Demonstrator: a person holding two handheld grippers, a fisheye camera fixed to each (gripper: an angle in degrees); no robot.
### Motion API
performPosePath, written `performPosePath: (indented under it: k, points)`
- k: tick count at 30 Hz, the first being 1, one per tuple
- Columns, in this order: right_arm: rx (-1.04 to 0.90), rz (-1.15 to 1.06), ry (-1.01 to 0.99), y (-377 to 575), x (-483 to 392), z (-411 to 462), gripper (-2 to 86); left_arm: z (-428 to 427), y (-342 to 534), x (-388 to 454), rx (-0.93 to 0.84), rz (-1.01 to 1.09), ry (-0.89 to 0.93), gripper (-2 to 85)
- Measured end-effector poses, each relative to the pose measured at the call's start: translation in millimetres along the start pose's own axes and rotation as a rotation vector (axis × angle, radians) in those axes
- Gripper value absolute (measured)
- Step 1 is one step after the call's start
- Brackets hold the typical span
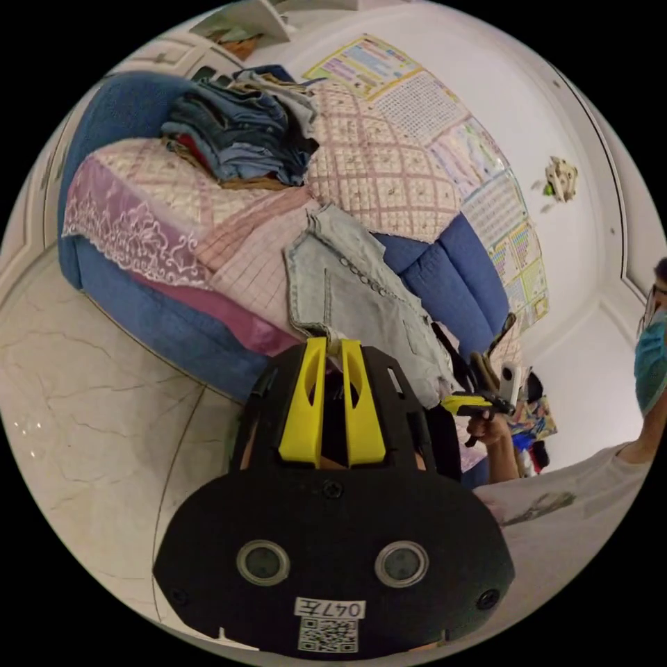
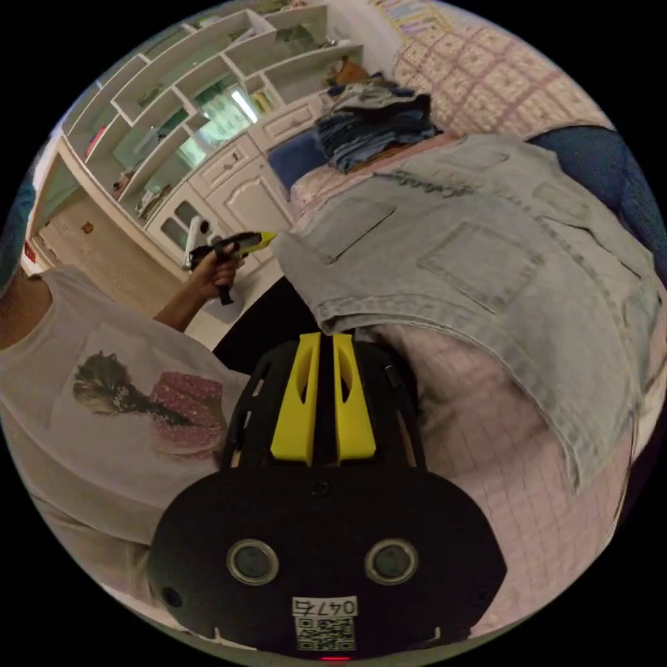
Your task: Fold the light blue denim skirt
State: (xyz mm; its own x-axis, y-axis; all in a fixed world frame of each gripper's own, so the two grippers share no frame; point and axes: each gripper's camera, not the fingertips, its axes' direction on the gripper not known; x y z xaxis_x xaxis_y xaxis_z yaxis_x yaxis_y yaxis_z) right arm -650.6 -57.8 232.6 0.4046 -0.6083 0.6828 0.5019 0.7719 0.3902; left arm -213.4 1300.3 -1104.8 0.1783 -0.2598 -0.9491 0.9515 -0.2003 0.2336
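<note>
Light blue denim skirt [image 1: 361, 306] spread on pink checked sofa cover [image 1: 250, 250]; left gripper [image 1: 333, 345] and right gripper [image 2: 326, 338] both clamped on hem corners.

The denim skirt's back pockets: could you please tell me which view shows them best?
The right gripper view: the denim skirt spreads large there, its patch pockets plain. The left gripper view shows the skirt smaller and hanging, with a row of buttons instead.

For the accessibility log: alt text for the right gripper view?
The right gripper, yellow jaws shut, pinches the edge of a light blue denim skirt spread over a pink checked sofa cover. Behind lie a pile of folded jeans and white shelves.
</note>
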Motion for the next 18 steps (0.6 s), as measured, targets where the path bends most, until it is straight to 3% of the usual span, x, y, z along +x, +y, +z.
performPosePath:
  k: [5, 8, 18]
  points:
    - [0.335, 0.45, 0.367, 171, 92, -119, 2.9, 14, -3, -4, 0.007, 0.009, 0.058, 4.0]
    - [0.371, 0.629, 0.482, 233, 132, -138, 3.7, 23, -7, -3, 0.008, 0.011, 0.067, 4.0]
    - [0.467, 0.71, 0.242, 296, 224, -128, 1.0, 52, -23, 6, 0.014, 0.071, 0.09, 4.0]
